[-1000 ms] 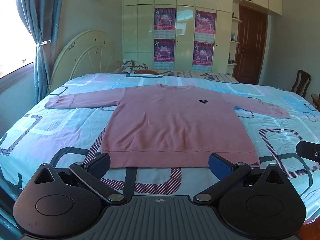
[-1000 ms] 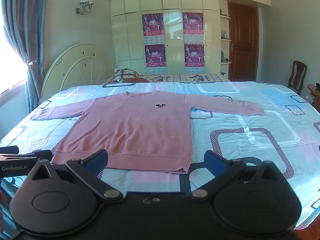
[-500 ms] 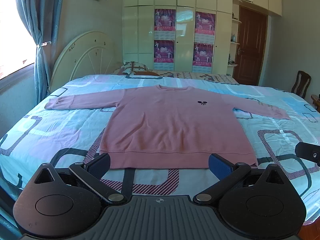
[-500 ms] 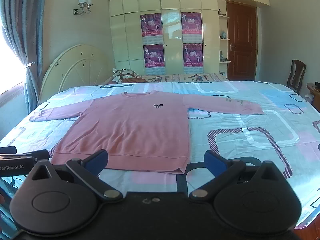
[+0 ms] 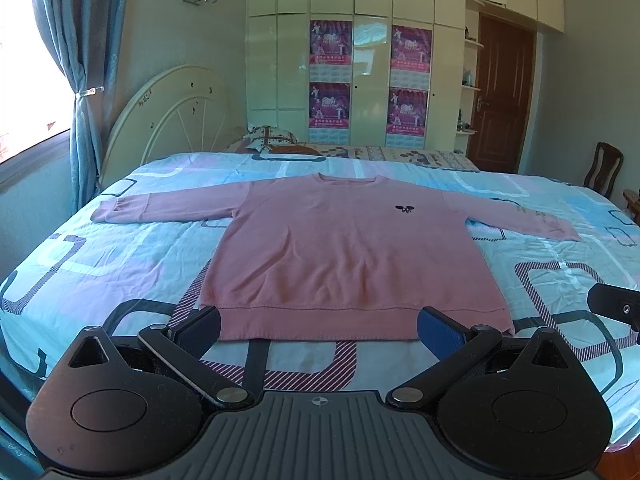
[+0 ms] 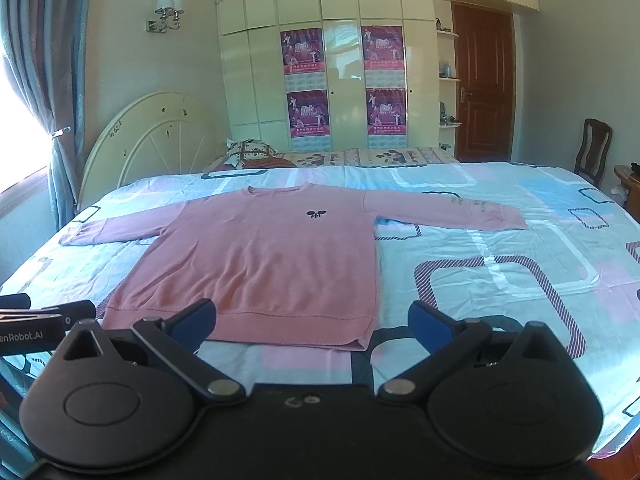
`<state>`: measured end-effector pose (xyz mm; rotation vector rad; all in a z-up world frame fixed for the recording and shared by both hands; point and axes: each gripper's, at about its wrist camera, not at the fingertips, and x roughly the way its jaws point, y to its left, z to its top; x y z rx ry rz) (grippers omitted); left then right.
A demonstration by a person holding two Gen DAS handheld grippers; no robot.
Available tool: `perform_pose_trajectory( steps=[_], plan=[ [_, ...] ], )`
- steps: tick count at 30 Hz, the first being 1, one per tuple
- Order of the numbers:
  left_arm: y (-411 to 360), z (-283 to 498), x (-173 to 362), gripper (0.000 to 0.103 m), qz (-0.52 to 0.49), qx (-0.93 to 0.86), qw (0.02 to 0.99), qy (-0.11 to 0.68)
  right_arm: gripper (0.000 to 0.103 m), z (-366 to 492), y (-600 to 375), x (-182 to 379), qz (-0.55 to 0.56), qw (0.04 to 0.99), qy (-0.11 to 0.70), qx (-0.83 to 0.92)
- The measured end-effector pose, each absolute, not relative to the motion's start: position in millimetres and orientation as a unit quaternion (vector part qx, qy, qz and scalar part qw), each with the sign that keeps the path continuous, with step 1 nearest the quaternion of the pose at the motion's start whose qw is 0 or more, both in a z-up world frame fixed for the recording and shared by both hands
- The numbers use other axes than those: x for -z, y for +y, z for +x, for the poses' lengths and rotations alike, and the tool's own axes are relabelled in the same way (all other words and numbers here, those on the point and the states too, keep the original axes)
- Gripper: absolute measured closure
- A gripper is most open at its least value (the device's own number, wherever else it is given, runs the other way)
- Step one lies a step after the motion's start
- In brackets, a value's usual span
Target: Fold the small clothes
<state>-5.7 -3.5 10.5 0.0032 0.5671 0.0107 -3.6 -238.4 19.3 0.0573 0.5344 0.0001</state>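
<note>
Left wrist view: left gripper (image 5: 319,329), jaws spread wide, held nothing. Ahead of it a pink long-sleeved knit sweater (image 5: 352,256) lay flat on the patterned blue-and-pink bedsheet (image 5: 100,264), hem nearest the fingertips, sleeves outstretched. Right gripper (image 6: 313,321), equally wide apart and empty-handed, faced the sweater's hem corner.

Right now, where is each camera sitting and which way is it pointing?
Left wrist: on the left tool, at the foot of the bed, facing the headboard; centred on the pink sweatshirt; its own open fingers show, and the right tool's tip at the right edge.
Right wrist: on the right tool, further right, facing the same way; its open fingers show, with the left tool at the left edge.
Shared: sweatshirt, bed, wardrobe, door.
</note>
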Motion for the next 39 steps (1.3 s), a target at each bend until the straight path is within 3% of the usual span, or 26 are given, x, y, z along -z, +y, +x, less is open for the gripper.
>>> perform_pose_trajectory(
  steps=[39],
  plan=[
    [-9.4,-1.7,-9.6,0.000,-0.002,-0.001,0.960,0.280,0.001,1.9,-248.6,-19.6,0.030,0.963,0.268,0.004]
  ],
)
